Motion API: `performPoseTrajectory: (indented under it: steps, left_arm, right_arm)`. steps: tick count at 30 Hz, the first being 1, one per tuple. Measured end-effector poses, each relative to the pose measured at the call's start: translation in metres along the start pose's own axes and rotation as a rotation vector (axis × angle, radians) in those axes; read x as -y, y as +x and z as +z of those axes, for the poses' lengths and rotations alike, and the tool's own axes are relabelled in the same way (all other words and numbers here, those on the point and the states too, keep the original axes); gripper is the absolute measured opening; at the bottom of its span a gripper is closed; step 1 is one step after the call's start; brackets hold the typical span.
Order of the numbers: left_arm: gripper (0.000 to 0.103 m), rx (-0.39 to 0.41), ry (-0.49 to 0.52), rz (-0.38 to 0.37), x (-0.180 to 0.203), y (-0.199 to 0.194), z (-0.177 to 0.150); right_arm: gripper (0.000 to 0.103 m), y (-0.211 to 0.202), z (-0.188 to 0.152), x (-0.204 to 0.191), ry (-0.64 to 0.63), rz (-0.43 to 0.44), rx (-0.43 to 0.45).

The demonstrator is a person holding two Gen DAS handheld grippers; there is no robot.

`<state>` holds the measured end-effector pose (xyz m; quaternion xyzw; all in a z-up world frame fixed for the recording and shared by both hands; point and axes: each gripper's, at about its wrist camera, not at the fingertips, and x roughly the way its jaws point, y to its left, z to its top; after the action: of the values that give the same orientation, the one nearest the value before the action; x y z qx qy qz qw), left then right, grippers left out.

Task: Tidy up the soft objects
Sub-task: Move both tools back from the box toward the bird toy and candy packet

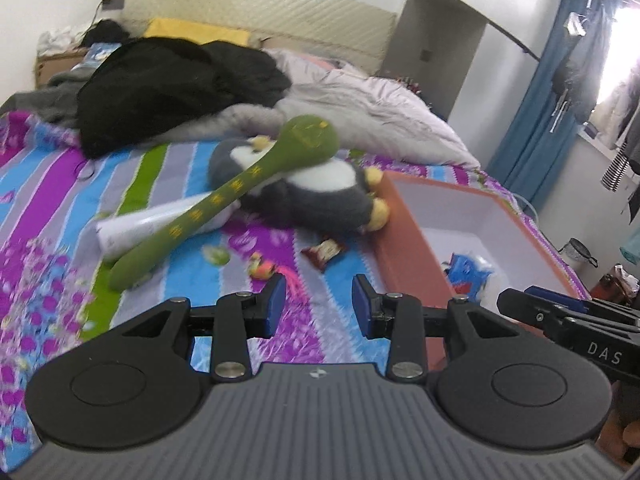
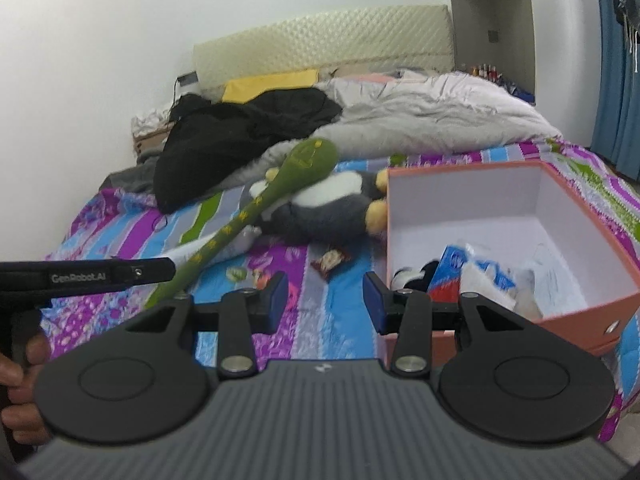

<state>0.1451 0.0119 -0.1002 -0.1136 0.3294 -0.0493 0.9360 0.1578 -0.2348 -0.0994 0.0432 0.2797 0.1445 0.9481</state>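
Observation:
A long green plush snake (image 1: 224,196) (image 2: 256,204) lies across a grey and white plush penguin (image 1: 320,192) (image 2: 324,208) on the striped bedspread. To the right stands an open orange box (image 1: 404,240) (image 2: 568,320) holding a blue-and-white packet and soft items (image 2: 472,276). My left gripper (image 1: 318,308) is open and empty, low over the bedspread in front of the toys. My right gripper (image 2: 325,300) is open and empty, beside the box's near left corner.
A small snack packet (image 1: 326,252) (image 2: 330,262) and small colourful bits (image 1: 262,266) lie on the bedspread (image 1: 52,184). A white roll (image 1: 148,226) lies under the snake. A black garment (image 1: 172,84) and grey duvet (image 1: 380,116) fill the far bed.

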Motion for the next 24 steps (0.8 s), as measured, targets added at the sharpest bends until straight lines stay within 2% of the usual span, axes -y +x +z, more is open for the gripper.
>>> performPoseTrajectory:
  steps: [15, 24]
  left_arm:
    - [0.042, -0.067, -0.063, 0.059, -0.023, -0.021, -0.054]
    - [0.042, -0.099, -0.086, 0.065, -0.034, 0.004, -0.055]
  right_arm:
    - [0.044, -0.015, -0.040, -0.019, -0.037, -0.015, -0.040]
    - [0.044, 0.008, -0.038, -0.027, -0.071, 0.001, -0.057]
